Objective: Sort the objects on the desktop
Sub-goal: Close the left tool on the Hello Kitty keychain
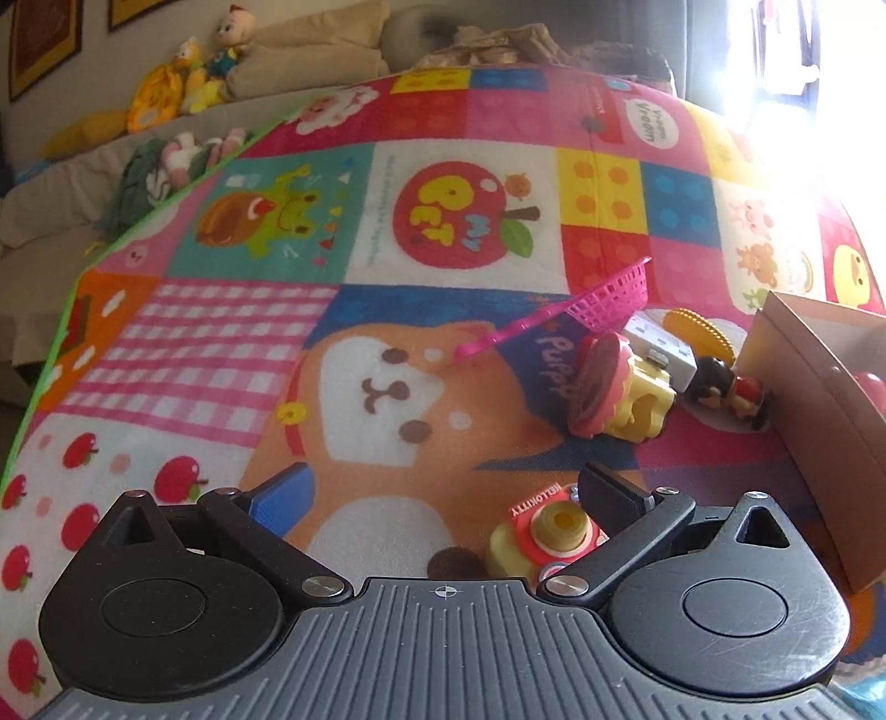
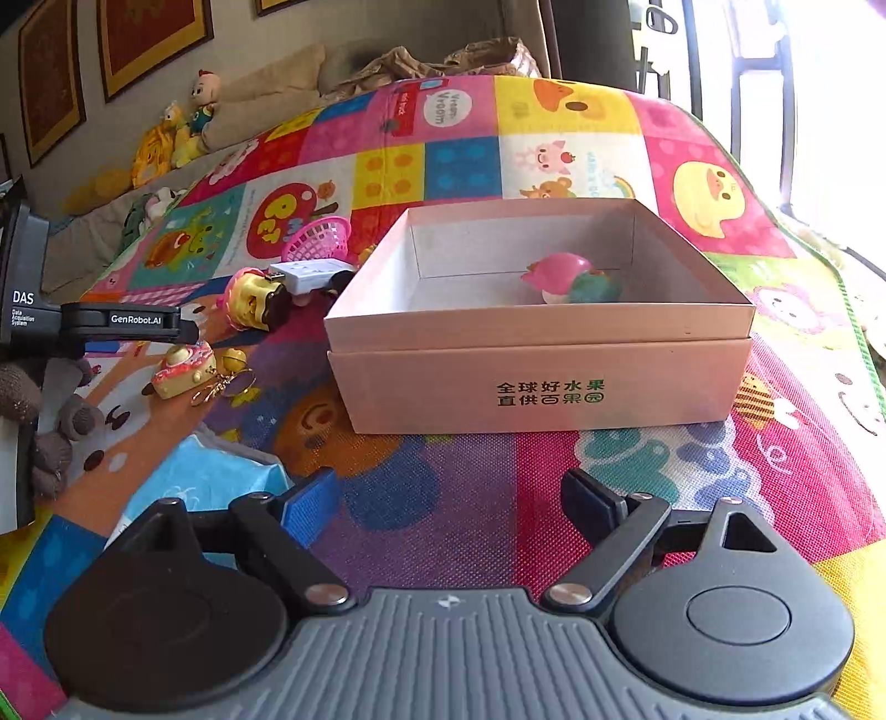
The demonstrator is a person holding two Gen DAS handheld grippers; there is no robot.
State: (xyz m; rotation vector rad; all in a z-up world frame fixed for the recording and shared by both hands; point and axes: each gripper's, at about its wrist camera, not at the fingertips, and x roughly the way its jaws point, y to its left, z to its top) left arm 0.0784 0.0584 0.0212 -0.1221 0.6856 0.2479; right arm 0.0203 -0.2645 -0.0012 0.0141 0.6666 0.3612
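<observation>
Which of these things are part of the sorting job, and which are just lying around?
For the job: cardboard box, toy camera keychain, pink basket, white charger, pink toy in box, left tool.

Lying about: stuffed toys, framed pictures.

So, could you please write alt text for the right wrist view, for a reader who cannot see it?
An open cardboard box sits on a colourful play mat, with one pink and green toy inside it. The right gripper is open and empty in front of the box. To the left, the left gripper reaches above a toy camera among other small toys.
</observation>
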